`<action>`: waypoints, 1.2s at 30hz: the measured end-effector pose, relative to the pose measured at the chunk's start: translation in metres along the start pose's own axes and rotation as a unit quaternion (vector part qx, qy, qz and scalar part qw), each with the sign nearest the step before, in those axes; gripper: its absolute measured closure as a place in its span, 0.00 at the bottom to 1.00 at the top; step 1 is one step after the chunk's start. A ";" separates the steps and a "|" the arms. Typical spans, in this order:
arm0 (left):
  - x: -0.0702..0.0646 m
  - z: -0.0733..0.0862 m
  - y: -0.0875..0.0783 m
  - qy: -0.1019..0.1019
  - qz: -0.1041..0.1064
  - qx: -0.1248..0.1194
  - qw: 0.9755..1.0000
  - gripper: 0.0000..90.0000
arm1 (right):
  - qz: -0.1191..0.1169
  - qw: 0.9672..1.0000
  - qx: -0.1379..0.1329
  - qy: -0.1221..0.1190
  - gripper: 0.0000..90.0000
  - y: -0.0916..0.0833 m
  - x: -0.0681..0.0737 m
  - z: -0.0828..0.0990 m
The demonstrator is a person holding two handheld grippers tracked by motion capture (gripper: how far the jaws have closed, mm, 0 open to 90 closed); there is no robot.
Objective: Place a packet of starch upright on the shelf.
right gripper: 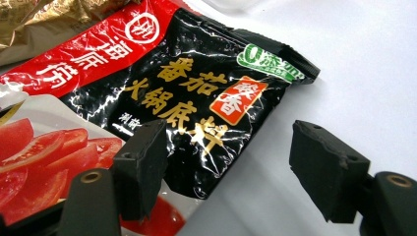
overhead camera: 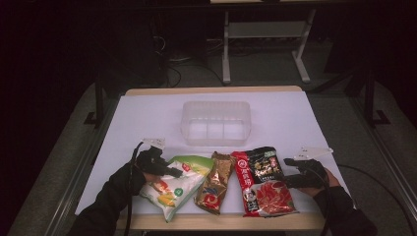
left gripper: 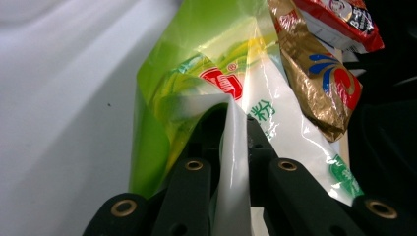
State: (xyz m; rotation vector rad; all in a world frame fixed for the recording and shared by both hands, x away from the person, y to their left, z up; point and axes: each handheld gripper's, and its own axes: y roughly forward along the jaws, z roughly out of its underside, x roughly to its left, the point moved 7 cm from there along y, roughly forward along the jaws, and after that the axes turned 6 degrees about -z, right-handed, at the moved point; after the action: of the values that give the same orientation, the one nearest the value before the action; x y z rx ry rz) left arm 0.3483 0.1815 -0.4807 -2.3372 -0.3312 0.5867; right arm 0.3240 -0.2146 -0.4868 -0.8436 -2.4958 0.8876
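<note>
A green and white snack bag (overhead camera: 177, 184) lies at the front left of the table, and my left gripper (overhead camera: 167, 169) is shut on its upper edge. In the left gripper view the bag's film (left gripper: 231, 147) is pinched between the two black jaws. A gold packet (overhead camera: 214, 183) lies beside it. Right of that lies a red packet with tomato pictures (overhead camera: 263, 194), with a black packet (overhead camera: 264, 164) on top of it. My right gripper (overhead camera: 290, 172) is open at the black packet's right edge. In the right gripper view the black packet (right gripper: 196, 98) lies ahead of the spread jaws.
A clear plastic bin (overhead camera: 216, 123) stands at the middle of the white table (overhead camera: 147, 118). Behind the table are white desk legs (overhead camera: 226, 49) and cables on a dark floor. The table's wooden front edge (overhead camera: 221, 221) runs just below the packets.
</note>
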 end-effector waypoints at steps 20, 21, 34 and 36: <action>-0.026 -0.022 -0.101 -0.044 -0.157 -0.260 0.952 0.95 | 0.018 1.000 -0.015 0.014 0.33 -0.005 -0.010 0.001; -0.026 -0.023 -0.102 -0.049 -0.147 -0.266 0.951 0.95 | 0.019 1.000 -0.014 0.014 0.33 -0.005 -0.010 0.001; -0.030 -0.072 -0.109 -0.069 -0.234 -0.374 0.895 0.95 | 0.021 0.999 -0.016 0.019 0.33 -0.004 -0.013 0.002; -0.026 -0.086 -0.104 -0.077 -0.236 -0.384 0.889 0.95 | 0.020 0.999 -0.016 0.019 0.33 -0.004 -0.013 0.002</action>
State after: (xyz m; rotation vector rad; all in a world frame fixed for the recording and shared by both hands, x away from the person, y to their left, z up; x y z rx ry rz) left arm 0.3605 0.1985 -0.3448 -2.7769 -1.3751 0.4360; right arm 0.3310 -0.2260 -0.4874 -0.9154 -2.4753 0.8386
